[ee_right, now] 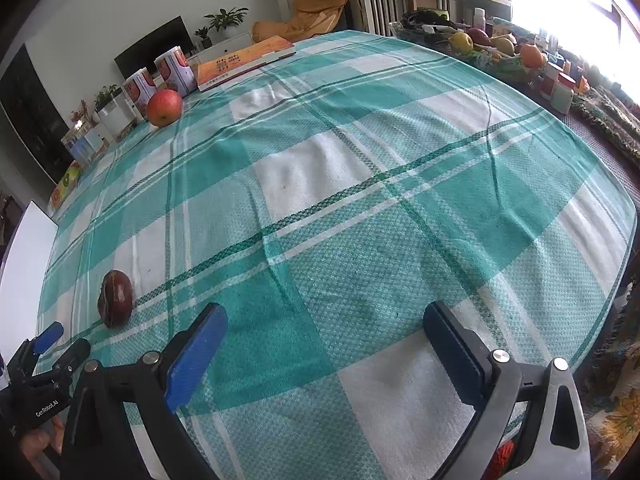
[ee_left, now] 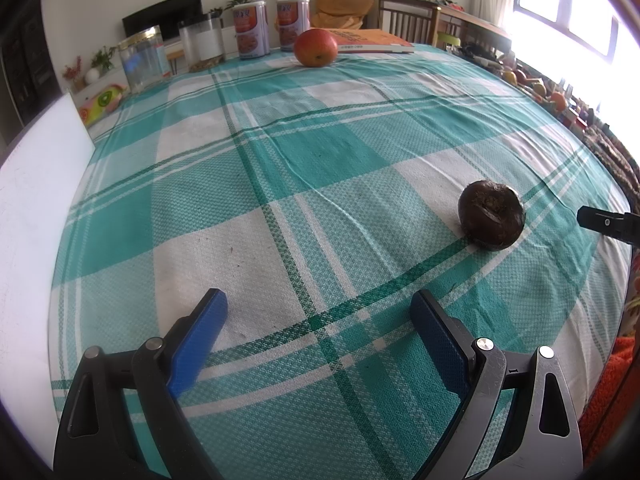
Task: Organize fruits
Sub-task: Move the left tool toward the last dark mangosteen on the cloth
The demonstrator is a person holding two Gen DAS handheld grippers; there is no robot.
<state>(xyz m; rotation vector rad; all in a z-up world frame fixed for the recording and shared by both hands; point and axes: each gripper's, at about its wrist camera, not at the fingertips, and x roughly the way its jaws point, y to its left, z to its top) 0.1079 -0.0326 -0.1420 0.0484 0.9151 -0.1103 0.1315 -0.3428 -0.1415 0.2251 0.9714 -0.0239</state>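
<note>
A dark brown wrinkled fruit (ee_left: pixel 491 214) lies on the green-and-white checked tablecloth (ee_left: pixel 304 168), ahead and to the right of my open, empty left gripper (ee_left: pixel 318 308). A red-orange apple (ee_left: pixel 315 47) sits at the far edge. In the right wrist view the dark fruit (ee_right: pixel 115 298) lies at the left, the apple (ee_right: pixel 164 107) far back left. My right gripper (ee_right: pixel 326 322) is open and empty over the cloth. The left gripper (ee_right: pixel 48 344) shows at the lower left there; a tip of the right gripper (ee_left: pixel 600 220) shows at the right edge of the left wrist view.
Two printed cans (ee_left: pixel 272 26), clear jars (ee_left: pixel 142 58) and an orange book (ee_left: pixel 372 40) line the far edge. A white board (ee_left: pixel 36 216) stands at the left. A tray of fruits and small containers (ee_right: pixel 508 50) sits at the far right, chairs (ee_left: pixel 408 16) behind.
</note>
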